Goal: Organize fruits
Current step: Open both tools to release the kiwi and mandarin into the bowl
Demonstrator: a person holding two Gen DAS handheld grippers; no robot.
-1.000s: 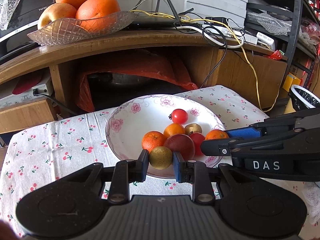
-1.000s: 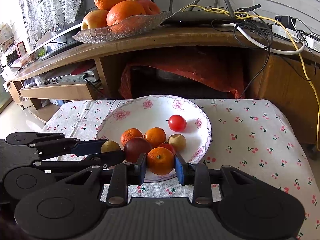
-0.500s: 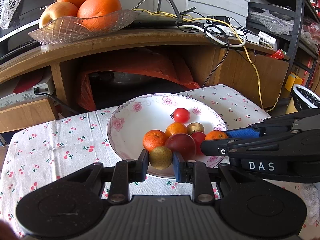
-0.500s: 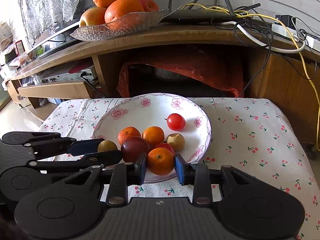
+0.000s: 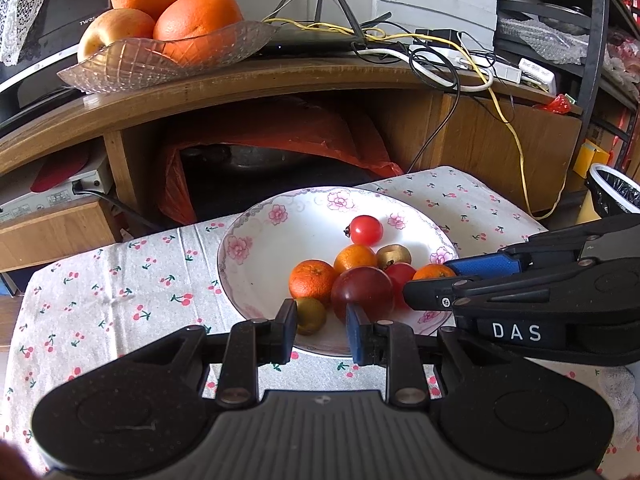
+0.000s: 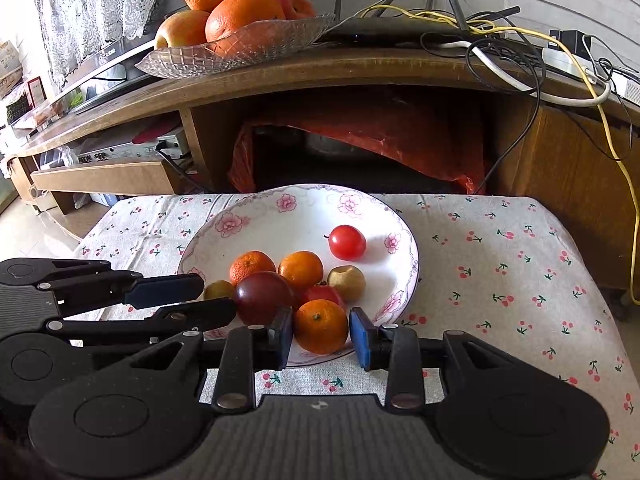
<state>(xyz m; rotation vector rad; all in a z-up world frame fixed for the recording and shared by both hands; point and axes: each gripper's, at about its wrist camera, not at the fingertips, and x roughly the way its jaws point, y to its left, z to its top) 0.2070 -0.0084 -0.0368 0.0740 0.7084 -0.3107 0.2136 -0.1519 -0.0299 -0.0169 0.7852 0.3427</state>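
A white flowered plate (image 5: 256, 248) (image 6: 396, 264) on the cherry-print cloth holds several small fruits: oranges, a dark red plum (image 5: 362, 292) (image 6: 262, 298), a red tomato (image 5: 366, 230) (image 6: 347, 242) and small brownish fruits. My left gripper (image 5: 321, 330) is open; a small green-brown fruit (image 5: 310, 315) (image 6: 218, 290) rests on the plate by its left finger, with a gap to the right one. My right gripper (image 6: 320, 338) is open around a small orange (image 6: 321, 326) (image 5: 434, 271), with gaps on both sides.
A glass bowl (image 5: 160, 64) (image 6: 240, 50) with large oranges and apples stands on the wooden shelf behind. Cables (image 5: 460, 68) and a router lie on the shelf. A red bag (image 6: 360, 136) fills the opening below. A bin (image 5: 614, 192) stands at right.
Both grippers have opened: the left let go of the green-brown fruit and the right let go of the small orange. Both fruits now rest on the plate.
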